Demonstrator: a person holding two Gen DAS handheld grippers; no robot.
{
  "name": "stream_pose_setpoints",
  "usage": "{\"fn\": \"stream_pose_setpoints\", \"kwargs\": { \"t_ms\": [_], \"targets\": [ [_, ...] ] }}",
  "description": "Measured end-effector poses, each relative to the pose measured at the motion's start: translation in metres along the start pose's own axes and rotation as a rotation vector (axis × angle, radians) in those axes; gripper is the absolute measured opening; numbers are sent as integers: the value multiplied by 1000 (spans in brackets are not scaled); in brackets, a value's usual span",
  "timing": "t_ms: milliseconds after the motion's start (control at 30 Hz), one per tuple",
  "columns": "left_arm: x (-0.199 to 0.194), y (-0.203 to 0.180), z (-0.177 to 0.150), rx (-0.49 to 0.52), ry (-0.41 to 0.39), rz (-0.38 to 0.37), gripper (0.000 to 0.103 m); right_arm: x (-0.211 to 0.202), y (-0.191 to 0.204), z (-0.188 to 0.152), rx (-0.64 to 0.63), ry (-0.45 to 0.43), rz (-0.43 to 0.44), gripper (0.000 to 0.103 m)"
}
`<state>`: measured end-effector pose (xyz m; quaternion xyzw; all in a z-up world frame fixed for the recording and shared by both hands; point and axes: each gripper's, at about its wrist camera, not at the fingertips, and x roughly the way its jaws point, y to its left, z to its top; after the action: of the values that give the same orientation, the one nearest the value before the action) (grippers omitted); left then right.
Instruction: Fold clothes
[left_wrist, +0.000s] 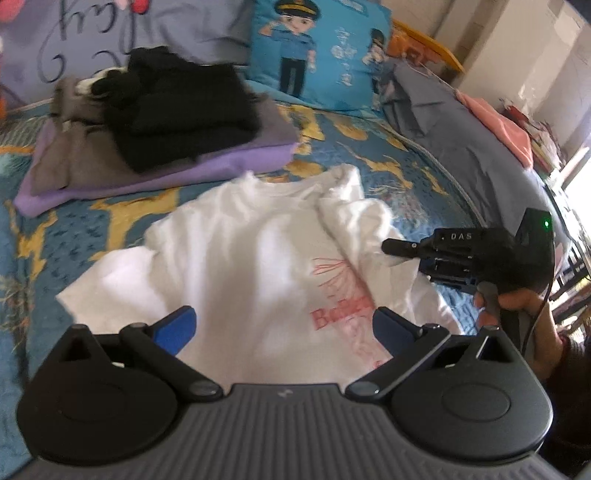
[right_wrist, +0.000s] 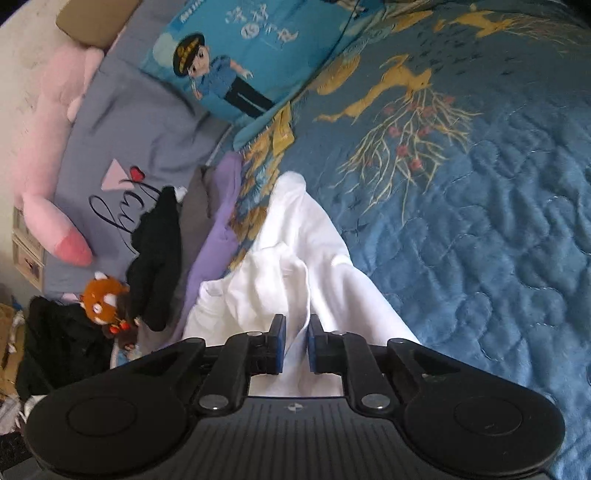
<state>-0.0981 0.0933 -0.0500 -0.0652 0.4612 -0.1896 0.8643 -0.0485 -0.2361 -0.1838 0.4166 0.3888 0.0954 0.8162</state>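
Note:
A white T-shirt (left_wrist: 255, 258) with a pink print lies spread on the blue quilted bed cover (left_wrist: 399, 173). My left gripper (left_wrist: 284, 326) is open and empty, hovering over the shirt's near edge. My right gripper (left_wrist: 391, 246) comes in from the right, and its fingers are shut on the shirt's right side, where the cloth is bunched. In the right wrist view the right gripper (right_wrist: 296, 341) pinches a fold of the white shirt (right_wrist: 291, 258) between its blue pads.
A stack of folded clothes, black (left_wrist: 177, 107) on grey and purple (left_wrist: 155, 170), sits at the back left. A blue cartoon pillow (left_wrist: 317, 48) and a grey-blue sheet (left_wrist: 461, 136) lie behind. Plush toys (right_wrist: 103, 299) and a grey pillow (right_wrist: 140, 122) are beyond the stack.

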Motion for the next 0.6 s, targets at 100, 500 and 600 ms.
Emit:
{"fn": "stream_pose_setpoints", "kwargs": {
  "t_ms": [100,500,600],
  "targets": [
    [7,-16,5,20,5,-19,103,-8,7,-1,-54,-29,-43,18],
    [30,-42,2,47,60,41,103,-35,74,-71,-881,-174,-251,48],
    [23,-36,-4,21,59,45,103,-25,86,-92,-1105,-170,-276,45]
  ]
}}
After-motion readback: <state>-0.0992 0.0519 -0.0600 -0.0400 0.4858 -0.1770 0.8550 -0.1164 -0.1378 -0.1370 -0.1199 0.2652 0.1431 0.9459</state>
